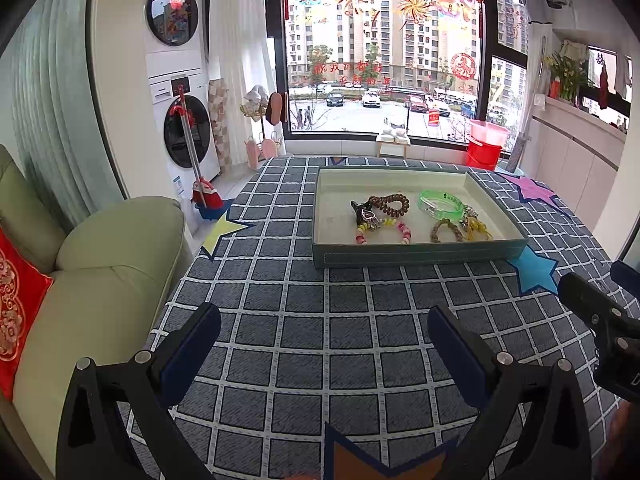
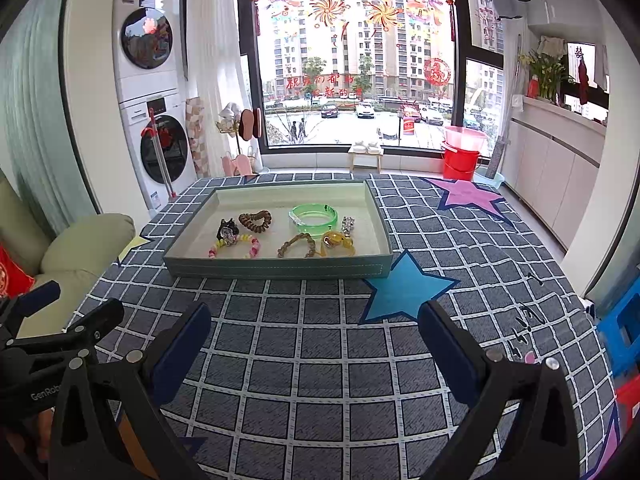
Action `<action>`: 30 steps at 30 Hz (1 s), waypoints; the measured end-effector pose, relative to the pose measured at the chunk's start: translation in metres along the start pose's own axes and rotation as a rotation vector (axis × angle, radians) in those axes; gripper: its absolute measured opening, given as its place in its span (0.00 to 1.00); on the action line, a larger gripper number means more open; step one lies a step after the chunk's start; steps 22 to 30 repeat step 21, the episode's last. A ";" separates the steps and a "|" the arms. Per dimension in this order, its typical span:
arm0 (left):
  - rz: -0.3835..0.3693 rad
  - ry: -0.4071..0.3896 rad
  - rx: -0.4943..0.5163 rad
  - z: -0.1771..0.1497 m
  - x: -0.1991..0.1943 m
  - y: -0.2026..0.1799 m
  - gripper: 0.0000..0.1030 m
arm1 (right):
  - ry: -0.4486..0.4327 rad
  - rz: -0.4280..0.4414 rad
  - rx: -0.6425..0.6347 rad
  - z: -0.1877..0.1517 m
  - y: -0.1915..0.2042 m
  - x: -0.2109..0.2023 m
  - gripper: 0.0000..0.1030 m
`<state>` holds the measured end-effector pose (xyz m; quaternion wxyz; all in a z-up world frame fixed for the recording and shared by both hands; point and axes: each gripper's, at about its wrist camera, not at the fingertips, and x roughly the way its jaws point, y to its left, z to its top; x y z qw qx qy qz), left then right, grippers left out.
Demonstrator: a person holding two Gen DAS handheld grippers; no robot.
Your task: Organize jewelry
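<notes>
A shallow grey-green tray (image 1: 416,258) (image 2: 276,270) lies on the checked cloth ahead of both grippers. In it lie a green bangle (image 1: 440,202) (image 2: 314,220), a dark coiled bracelet (image 1: 390,203) (image 2: 256,221), a pink and yellow bead bracelet (image 1: 384,232) (image 2: 234,246), a brown bead bracelet (image 1: 445,231) (image 2: 298,245), a black watch-like piece (image 1: 362,210) (image 2: 228,231) and a yellow and silver charm cluster (image 1: 474,224) (image 2: 340,236). My left gripper (image 1: 324,332) is open and empty, short of the tray. My right gripper (image 2: 316,330) is open and empty too.
The checked cloth (image 1: 320,340) carries a blue star (image 2: 404,290), a pink star (image 2: 468,196) and a yellow star (image 1: 222,232). A green sofa (image 1: 100,272) with a red cushion (image 1: 16,300) stands at the left. Red buckets (image 2: 460,152) sit by the window.
</notes>
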<state>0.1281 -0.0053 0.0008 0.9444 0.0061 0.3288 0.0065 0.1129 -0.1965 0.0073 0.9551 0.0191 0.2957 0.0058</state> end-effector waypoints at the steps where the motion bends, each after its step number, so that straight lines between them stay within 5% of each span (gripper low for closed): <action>1: -0.001 0.002 0.000 0.000 0.000 0.000 1.00 | 0.001 0.000 0.001 0.000 0.000 0.000 1.00; 30: -0.019 0.019 0.004 -0.003 0.004 0.003 1.00 | 0.005 0.004 0.002 -0.001 0.006 -0.002 1.00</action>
